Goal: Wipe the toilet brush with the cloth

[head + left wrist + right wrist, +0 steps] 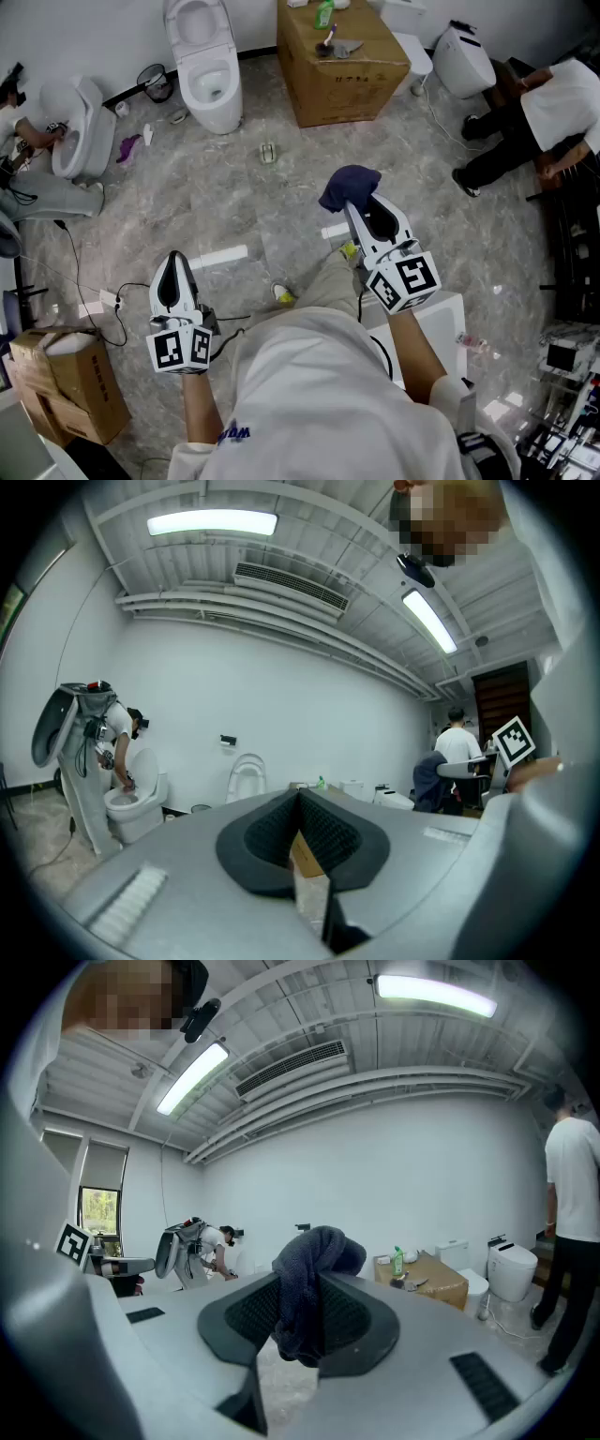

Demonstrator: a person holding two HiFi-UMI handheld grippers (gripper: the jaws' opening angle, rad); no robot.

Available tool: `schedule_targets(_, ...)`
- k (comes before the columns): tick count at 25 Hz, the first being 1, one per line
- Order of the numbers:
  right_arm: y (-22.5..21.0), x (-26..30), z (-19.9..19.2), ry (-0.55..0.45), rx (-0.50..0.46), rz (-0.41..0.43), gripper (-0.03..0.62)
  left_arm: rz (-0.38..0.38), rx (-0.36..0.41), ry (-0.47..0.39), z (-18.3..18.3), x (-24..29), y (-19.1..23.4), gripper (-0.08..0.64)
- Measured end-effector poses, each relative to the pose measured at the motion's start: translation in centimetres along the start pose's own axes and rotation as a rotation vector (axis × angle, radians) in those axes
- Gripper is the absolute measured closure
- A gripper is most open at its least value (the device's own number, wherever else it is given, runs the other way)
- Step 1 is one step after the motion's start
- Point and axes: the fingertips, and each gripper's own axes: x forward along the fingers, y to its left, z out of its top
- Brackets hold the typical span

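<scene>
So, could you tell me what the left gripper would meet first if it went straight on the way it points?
Probably the cardboard box, seen straight ahead past the shut tips of the left gripper. Nothing else shows in that line, though depth is unclear.

Brightness: all three views are bright and evenly lit.
Source: white ceiling tubes, at 11 o'clock and 2 o'clock in the left gripper view and at 1 o'clock and 10 o'clock in the right; a window at 9 o'clock adds daylight.
Glare: the tubes burn out to pure white.
Shadows: soft and shallow on the floor.
Distortion: both gripper views are fisheye, with dark rounded corners and bowed ceiling lines.
Focus: the cloth pinched in the right gripper is slightly soft.
</scene>
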Motion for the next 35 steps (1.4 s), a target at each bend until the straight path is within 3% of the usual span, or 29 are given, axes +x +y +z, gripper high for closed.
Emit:
schedule_targets(5,0.1,-0.9,-0.5,0.025,0.002,-0.001,0.482,-0.018,0.007,0.006,-0.4,-0.9,-0.7,0.558)
schedule_targets(10,1.5,-1.9,-0.7,0.068,-0.084,0.010,0.474,-0.022,-0.046,0.043,-2.4,-0.8,0.0,0.558)
schedule_targets(17,3.0,-1.9,-1.2,0.137,-0.083,0.019,0.474,-0.022,-0.066,0.086,-3.7,0.4,0.3,0.558)
schedule_targets(24,3.3,-1.2,-1.4,0.200,-0.091,0.025,0.474,-0.085,-0.037,0.031,-1.7,2.9,-2.3,0.558)
schedule_targets(29,4.0,1.7,-0.5,0.176,-0.113,0.046,0.474,-0.032,-0.047,0.029,-0.9,3.1,0.1,0.558)
schedule_targets(35,4.5,4.5,-1.6,0.193,-0.136,0.078,0.474,-0.030,-0.039,0.033,0.1,5.6,1.7,0.558)
